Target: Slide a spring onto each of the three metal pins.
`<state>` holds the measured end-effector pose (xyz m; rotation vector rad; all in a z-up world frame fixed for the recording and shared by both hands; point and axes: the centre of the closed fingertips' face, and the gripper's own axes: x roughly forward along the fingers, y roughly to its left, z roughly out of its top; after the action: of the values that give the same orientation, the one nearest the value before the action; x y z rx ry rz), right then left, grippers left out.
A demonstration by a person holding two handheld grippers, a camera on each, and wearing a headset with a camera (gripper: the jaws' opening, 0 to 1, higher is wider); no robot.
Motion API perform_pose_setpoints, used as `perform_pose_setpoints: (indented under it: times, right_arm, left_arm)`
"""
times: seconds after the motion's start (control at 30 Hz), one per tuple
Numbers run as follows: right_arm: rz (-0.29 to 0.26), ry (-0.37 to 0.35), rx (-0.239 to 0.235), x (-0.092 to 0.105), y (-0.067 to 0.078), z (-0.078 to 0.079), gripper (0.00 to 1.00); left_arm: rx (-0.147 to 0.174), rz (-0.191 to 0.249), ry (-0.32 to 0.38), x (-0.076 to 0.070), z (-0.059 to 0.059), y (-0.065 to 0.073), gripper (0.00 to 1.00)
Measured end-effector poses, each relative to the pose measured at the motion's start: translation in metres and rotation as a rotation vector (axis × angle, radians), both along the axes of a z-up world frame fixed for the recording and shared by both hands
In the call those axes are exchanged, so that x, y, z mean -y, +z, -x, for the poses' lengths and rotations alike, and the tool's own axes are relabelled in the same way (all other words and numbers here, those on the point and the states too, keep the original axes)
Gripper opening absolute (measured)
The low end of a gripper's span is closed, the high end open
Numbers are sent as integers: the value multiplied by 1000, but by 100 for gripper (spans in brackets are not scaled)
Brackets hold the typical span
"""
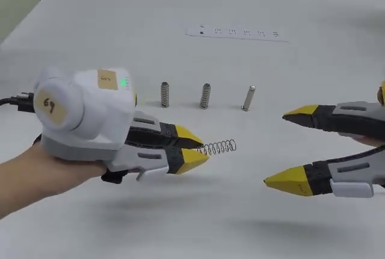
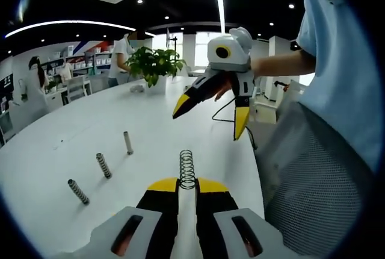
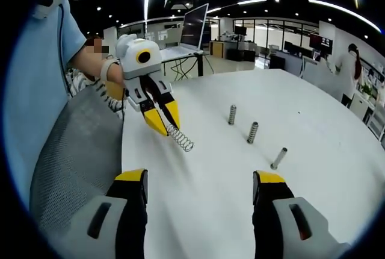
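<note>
Both jaws of L gripper pinched tight on one end of loose spring, coil poking out toward R gripper; jaws there spread wide, nothing held. Behind, row on white counter: left pin and mid pin each w/ spring on, right pin bare. Power strip further back.

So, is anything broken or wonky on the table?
Nothing looks broken or spilled. The two sprung pins stand upright. The third pin is bare, but only because its spring is pinched in the left gripper, sticking out past the tips.
</note>
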<state>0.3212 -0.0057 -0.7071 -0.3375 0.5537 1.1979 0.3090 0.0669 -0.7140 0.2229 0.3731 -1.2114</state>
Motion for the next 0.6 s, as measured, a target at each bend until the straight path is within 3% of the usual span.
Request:
perform_pose_setpoints:
  times: [0.37,0.53,0.6]
  right_arm:
    - [44,184,14,-29,3,7,56]
    - [52,271,-15,-39,1,14,42]
    - [79,304,-3,-40,-1,13,37]
  left_arm:
    - [-7,-1,12,-6,10,3,2]
    - [-9,-2,9,-4,14,3,2]
    - [-8,-3,7,-4,15,4,2]
